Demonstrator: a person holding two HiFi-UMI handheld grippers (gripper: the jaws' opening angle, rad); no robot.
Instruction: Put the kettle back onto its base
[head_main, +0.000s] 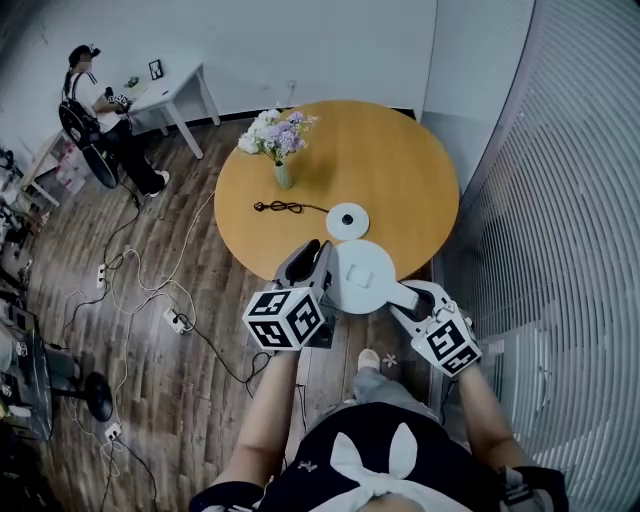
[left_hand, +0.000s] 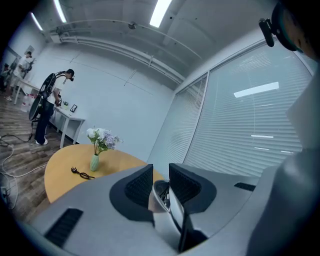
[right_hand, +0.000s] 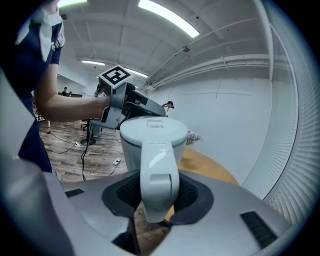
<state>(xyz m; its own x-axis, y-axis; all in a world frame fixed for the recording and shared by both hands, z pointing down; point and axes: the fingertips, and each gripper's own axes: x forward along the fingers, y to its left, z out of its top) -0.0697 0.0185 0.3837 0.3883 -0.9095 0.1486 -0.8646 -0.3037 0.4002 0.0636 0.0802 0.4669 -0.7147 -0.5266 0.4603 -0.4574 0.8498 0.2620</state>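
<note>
Head view: carrying the white electric kettle (head_main: 362, 275) two-handed, hovering it at the near edge of the round wooden table (head_main: 420, 170), just short of the base (head_main: 347, 220) and not yet seated.

Clamping the handle (right_hand: 159, 175) squarely with the right gripper (head_main: 412, 303); pinching what looks like the kettle's shiny rim with the left gripper (head_main: 316, 262), pads closed onto it. Probably calling for easing forward over the white disc, keeping the body level, centring the underside on the middle connector, lowering straight, releasing only once sitting flat. Minding the black cord (head_main: 285, 207) and the flower vase (head_main: 283, 172) further in, avoiding any snag.
</note>
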